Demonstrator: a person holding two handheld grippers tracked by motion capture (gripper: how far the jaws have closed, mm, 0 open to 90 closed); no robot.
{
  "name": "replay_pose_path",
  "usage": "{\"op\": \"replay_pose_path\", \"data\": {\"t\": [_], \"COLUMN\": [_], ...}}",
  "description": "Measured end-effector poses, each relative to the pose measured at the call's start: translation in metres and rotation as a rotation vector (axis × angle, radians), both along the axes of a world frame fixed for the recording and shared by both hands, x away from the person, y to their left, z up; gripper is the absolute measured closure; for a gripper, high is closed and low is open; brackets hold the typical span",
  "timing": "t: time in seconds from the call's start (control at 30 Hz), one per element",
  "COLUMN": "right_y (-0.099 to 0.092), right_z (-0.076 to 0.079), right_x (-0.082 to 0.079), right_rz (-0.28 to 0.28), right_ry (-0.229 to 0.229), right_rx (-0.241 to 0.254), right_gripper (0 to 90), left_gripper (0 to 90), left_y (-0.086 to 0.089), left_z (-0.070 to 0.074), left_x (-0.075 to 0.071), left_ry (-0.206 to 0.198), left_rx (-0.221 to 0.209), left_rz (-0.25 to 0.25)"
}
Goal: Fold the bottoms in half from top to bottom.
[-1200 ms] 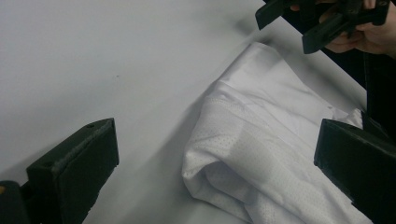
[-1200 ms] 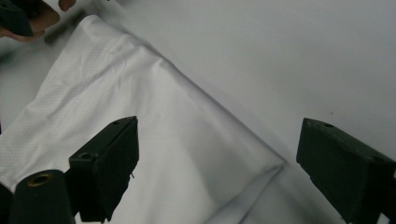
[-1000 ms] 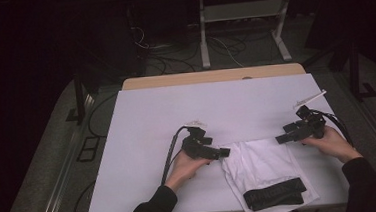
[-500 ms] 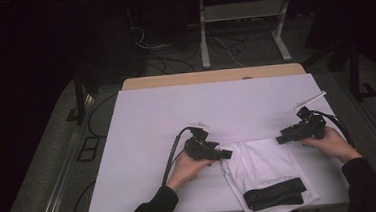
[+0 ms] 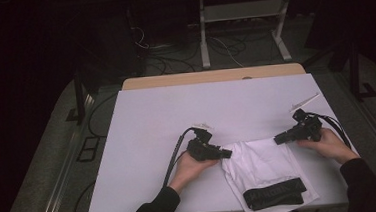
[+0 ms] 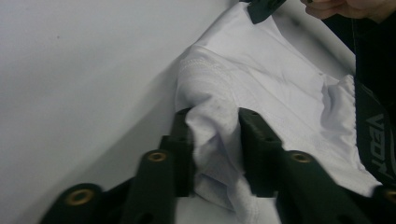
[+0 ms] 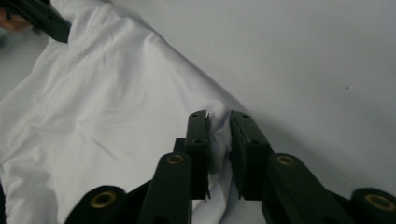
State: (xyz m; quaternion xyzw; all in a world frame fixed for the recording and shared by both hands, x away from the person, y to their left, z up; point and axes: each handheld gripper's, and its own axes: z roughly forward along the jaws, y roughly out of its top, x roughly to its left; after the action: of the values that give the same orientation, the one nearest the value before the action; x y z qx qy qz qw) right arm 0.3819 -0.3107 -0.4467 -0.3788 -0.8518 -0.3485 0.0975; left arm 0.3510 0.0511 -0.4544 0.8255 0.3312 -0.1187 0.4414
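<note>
White cloth (image 5: 263, 166) lies on the near right part of the table (image 5: 167, 117), close to the person. It is a piece of clothing with a black band (image 5: 274, 194) along its near edge. The band has pale letters on it, and they are too small to read.

The left tool (image 5: 228, 154) is at the far left corner of the cloth. Its jaws have just been closing. In the left gripper view, a bunched fold of the cloth (image 6: 261, 93) sits between the two black jaws, and the jaws press on it from both sides. So the left tool (image 6: 212, 140) is holding the cloth.

The right tool (image 5: 277, 141) is at the far right corner of the cloth. Its jaws have just been closing too. In the right gripper view, a thin edge of the cloth (image 7: 107, 107) is pinched in the small gap between the jaws. The right tool (image 7: 218, 135) is holding the cloth as well.

Both tools lie low, near the table top. The cloth between them is a bit wrinkled. The rest of the table is bare and pale. A black cable (image 5: 174, 154) runs from the left tool back toward the person.
</note>
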Motion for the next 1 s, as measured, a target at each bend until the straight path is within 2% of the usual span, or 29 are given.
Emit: {"op": "replay_pose_path", "data": {"t": [0.07,0.13,0.27,0.47,0.87,1.0], "right_y": [0.001,0.001,0.0,0.005,0.02,0.028], "right_z": [0.0,0.001,0.004,0.01,0.02,0.021], "right_x": [-0.001,-0.001,-0.003,-0.003,0.007,0.012], "right_rz": [0.01,0.013,0.007,-0.009,-0.049,-0.051], "right_ry": [-0.003,-0.011,-0.032,-0.06,-0.083,-0.087], "right_rx": [0.001,0.001,-0.003,-0.003,0.045,0.044], "right_gripper": [82.2,83.7,84.7,85.1,85.1,85.0], "left_gripper": [77.4,81.0,82.7,83.0,83.0,83.0], "left_y": [-0.002,-0.005,-0.009,-0.008,0.018,0.026], "left_z": [0.0,0.003,0.011,0.023,0.039,0.043], "left_x": [-0.001,-0.004,-0.011,-0.015,-0.01,-0.007], "left_ry": [-0.006,-0.047,-0.129,-0.195,-0.209,-0.214], "left_rx": [0.007,0.03,0.065,0.077,0.092,0.102], "left_rz": [0.0,-0.005,-0.003,0.003,0.031,0.04]}}
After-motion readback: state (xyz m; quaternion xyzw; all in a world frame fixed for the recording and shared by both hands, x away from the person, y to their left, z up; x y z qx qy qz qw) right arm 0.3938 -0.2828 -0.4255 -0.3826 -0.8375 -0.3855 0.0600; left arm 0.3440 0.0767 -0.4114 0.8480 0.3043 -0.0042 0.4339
